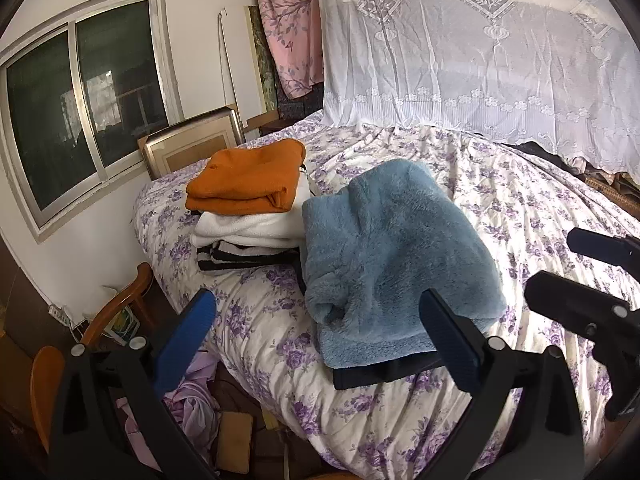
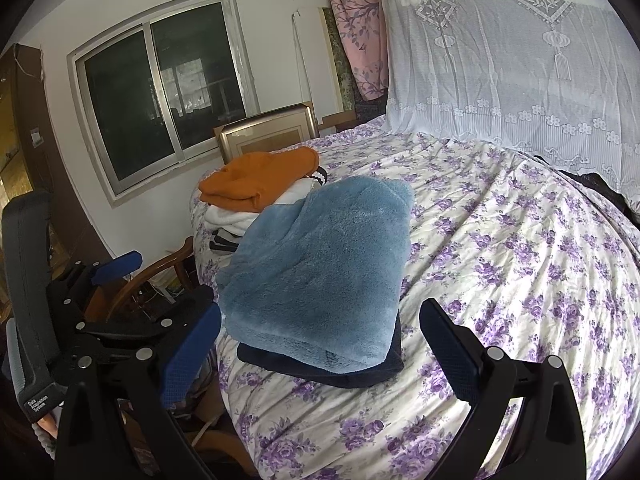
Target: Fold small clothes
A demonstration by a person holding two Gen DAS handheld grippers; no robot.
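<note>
- Blue fleece garment (image 1: 388, 256) is lying folded near the edge of a bed (image 1: 520, 208), resting on top of a dark navy folded piece (image 1: 384, 374) that is peeking out beneath its near hem.
- Just beside it, toward the window (image 1: 80, 112), a stack of folded clothes is sitting on the floral purple-and-white bedspread: an orange garment (image 1: 248, 178) on top, a white one (image 1: 248, 228) under it, and a black-and-white striped piece (image 1: 240, 258) at the bottom.
- Left hand-held gripper (image 1: 316, 340) is hovering in front of the blue fleece with its blue-padded fingers spread wide apart, holding nothing.
- Right hand-held gripper (image 2: 320, 348) is likewise hanging with fingers parted and empty, framing the near end of the blue fleece in its own camera; in the left wrist view it is showing at the right edge.
- White lace curtain (image 1: 480, 52) is draping over the far side of the bed, with pink floral fabric (image 1: 290, 28) hanging beside it.
- Wooden chair (image 1: 120, 312) is standing on the floor by the bed's corner, below the window.
</note>
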